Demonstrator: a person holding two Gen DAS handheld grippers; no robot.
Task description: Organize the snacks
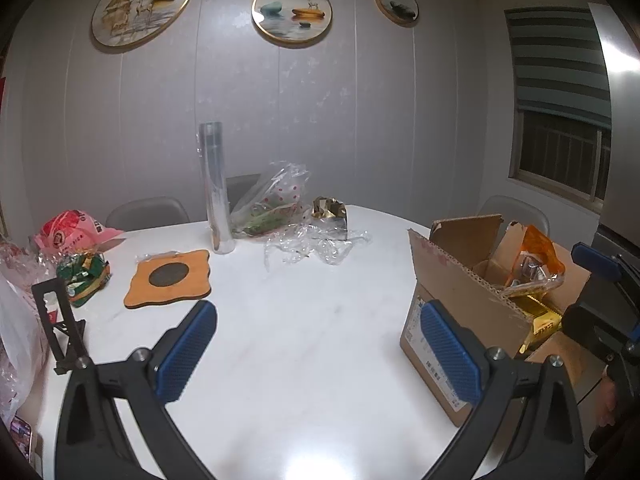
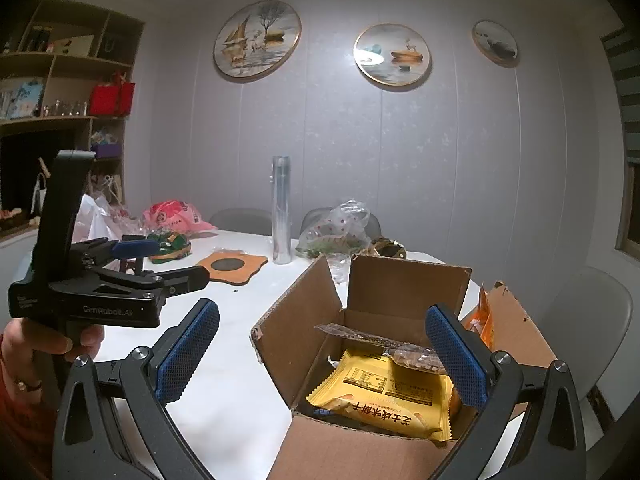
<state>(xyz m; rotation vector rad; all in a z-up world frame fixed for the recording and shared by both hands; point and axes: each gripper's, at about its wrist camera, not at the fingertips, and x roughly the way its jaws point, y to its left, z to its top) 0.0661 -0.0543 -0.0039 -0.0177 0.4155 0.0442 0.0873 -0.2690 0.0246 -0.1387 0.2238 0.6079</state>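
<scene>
An open cardboard box (image 2: 304, 320) stands on the white table (image 2: 224, 392) and holds a yellow snack packet (image 2: 384, 396) under a clear packet of brown snacks (image 2: 404, 354). An orange packet (image 1: 536, 256) leans inside its far side. My right gripper (image 2: 322, 356) hovers over the box, open wide, with nothing pressed between its pads. My left gripper (image 1: 318, 350) is open over bare table left of the box (image 1: 460, 280), with nothing between its fingers. Across the table lie a green snack pack (image 1: 86, 280) and a clear bag of snacks (image 1: 272, 204).
A pink bag (image 1: 76, 232), an orange coaster (image 1: 168, 280), a tall clear tube (image 1: 216, 188), crumpled plastic (image 1: 312, 246) and a gold wrapper (image 1: 330, 210) sit on the far half. A black stand (image 1: 60, 320) is at the left edge. Chairs ring the table; shelves (image 2: 68, 80) stand left.
</scene>
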